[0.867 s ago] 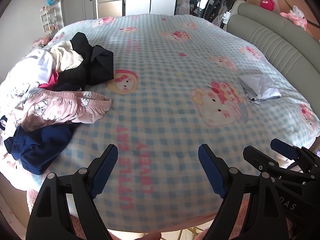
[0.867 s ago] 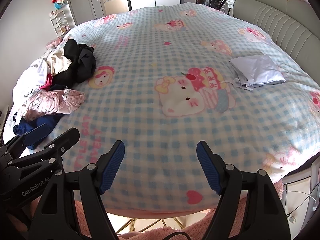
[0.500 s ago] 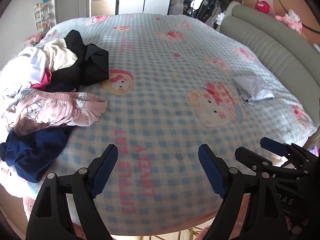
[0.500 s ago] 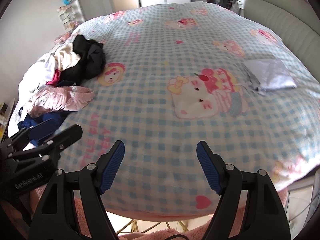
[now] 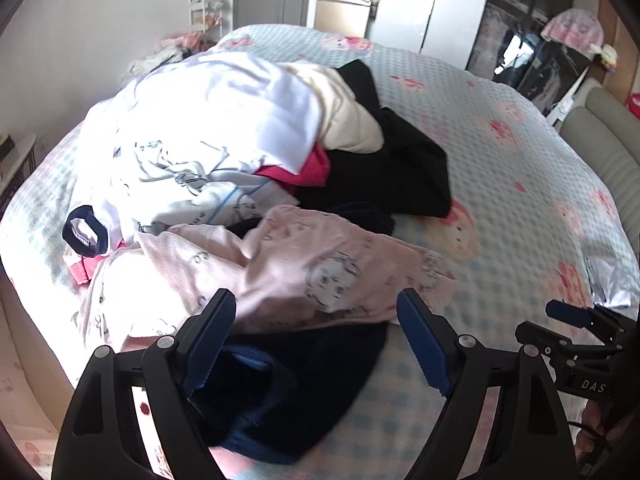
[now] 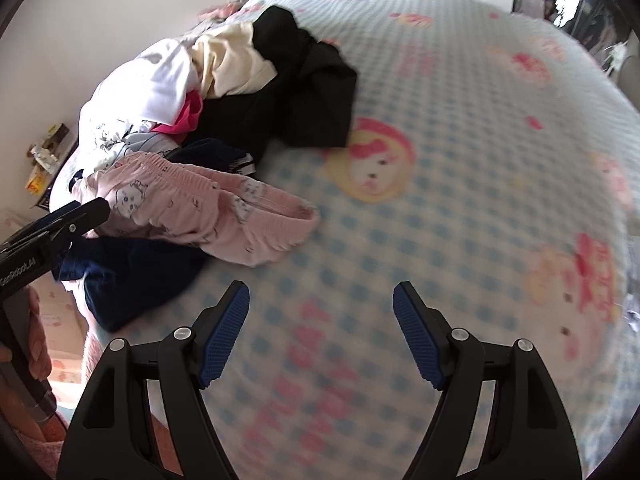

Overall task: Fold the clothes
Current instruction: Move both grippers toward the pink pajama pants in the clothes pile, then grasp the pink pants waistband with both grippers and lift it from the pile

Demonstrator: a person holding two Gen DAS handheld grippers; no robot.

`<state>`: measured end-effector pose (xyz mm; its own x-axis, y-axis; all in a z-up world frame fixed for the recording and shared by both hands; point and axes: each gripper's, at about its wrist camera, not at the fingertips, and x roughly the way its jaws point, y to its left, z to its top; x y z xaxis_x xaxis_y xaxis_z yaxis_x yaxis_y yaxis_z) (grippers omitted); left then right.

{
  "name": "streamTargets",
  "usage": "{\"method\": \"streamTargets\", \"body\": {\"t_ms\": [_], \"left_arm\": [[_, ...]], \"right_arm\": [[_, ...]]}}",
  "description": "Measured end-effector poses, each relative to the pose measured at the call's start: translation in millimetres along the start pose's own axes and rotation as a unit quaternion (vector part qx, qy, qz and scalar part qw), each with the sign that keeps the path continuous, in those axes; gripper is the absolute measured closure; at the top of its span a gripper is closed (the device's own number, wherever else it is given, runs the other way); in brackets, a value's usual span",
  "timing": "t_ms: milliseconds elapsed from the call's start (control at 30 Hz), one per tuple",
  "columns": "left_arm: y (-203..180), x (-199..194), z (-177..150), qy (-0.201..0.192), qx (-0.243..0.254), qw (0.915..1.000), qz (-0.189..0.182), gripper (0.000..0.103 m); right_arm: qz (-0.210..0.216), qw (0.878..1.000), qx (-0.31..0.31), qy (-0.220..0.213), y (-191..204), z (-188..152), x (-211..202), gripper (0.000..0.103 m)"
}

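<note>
Two tools hang over a bed spread with a pale blue checked blanket printed with pink cartoon cats (image 6: pixel 460 128). The left tool (image 5: pixel 316 344) has its blue-padded fingers spread wide with nothing between them; it hovers above the near edge of a heap of unfolded clothes. Directly ahead of it lies a pair of pale pink pyjama trousers with small cat prints (image 5: pixel 280 276), and under its fingers a crumpled dark navy garment (image 5: pixel 304 392) spills toward the bed's edge. Behind the pink trousers the heap rises: a white printed top (image 5: pixel 200 128), a cream garment (image 5: pixel 344 112), a strip of bright pink cloth (image 5: pixel 308 168) and a black garment (image 5: pixel 396 176) lying farthest toward the middle of the bed.

The right tool (image 6: pixel 320 336) is likewise wide open and empty, held over bare blanket just right of the heap, with the pink trousers' elastic waistband (image 6: pixel 256 216) near its left finger. A folded silver-grey cloth (image 5: pixel 612 280) lies well apart at the bed's right side, beyond the right tool as seen from the left wrist.
</note>
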<state>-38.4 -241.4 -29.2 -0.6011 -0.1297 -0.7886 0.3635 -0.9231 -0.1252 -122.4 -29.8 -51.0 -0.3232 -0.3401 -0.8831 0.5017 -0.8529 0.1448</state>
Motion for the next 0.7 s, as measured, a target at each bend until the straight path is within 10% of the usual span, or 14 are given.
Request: {"method": "streamTargets", "body": {"t_ms": [300, 433, 533, 700], "left_arm": [[8.4, 65.5, 17.5, 0.019, 0.018, 0.9995, -0.017, 0.021], [9.8, 65.9, 16.3, 0.013, 0.018, 0.9995, -0.022, 0.073], [11.2, 51.5, 15.4, 0.0, 0.007, 0.9983, -0.059, 0.088], [-6.8, 25.2, 18.3, -0.017, 0.035, 0.9949, -0.093, 0.095]], "right_arm": [[0.068, 0.995, 0.043, 0.06, 7.0, 26.4, 99.4, 0.027], [0.093, 0.994, 0.045, 0.047, 13.8, 22.9, 106.2, 0.055], [0.081, 0.996, 0.039, 0.025, 14.6, 23.2, 95.1, 0.079], [0.054, 0.997, 0.034, -0.037, 7.4, 16.7, 44.9, 0.09]]}}
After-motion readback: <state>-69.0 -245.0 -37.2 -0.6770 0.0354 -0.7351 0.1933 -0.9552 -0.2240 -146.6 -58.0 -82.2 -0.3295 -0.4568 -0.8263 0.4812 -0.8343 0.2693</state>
